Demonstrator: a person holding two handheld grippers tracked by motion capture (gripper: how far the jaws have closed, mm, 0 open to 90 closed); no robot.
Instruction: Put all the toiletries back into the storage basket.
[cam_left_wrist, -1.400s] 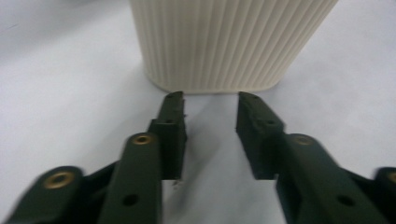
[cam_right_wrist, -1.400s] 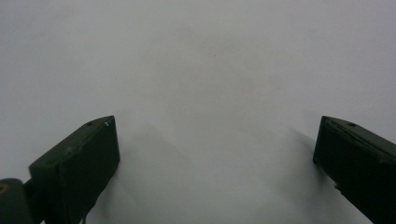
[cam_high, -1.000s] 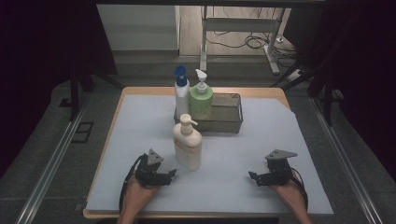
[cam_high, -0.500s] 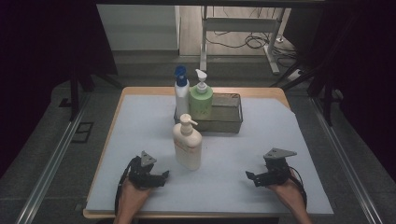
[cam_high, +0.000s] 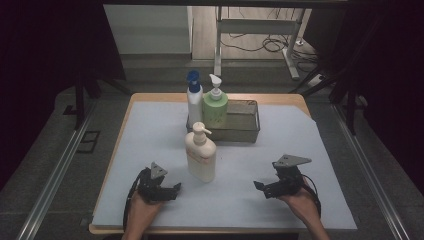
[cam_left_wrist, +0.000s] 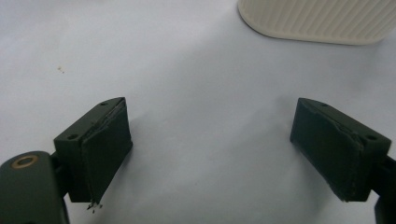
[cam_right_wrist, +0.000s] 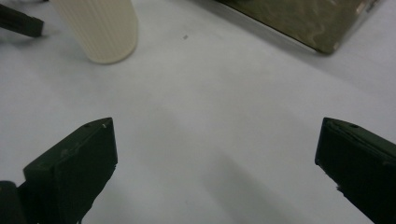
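Left tongs (cam_high: 176, 189) just beside cream pump bottle (cam_high: 201, 156), apart.

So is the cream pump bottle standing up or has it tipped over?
Upright: the cream pump bottle stands on its base on the table, pump on top.

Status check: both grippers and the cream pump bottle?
Left gripper open, jaws just widened, nothing between. Right gripper open, empty. Cream pump bottle upright on the mat, untouched, between them. Nothing in the way.
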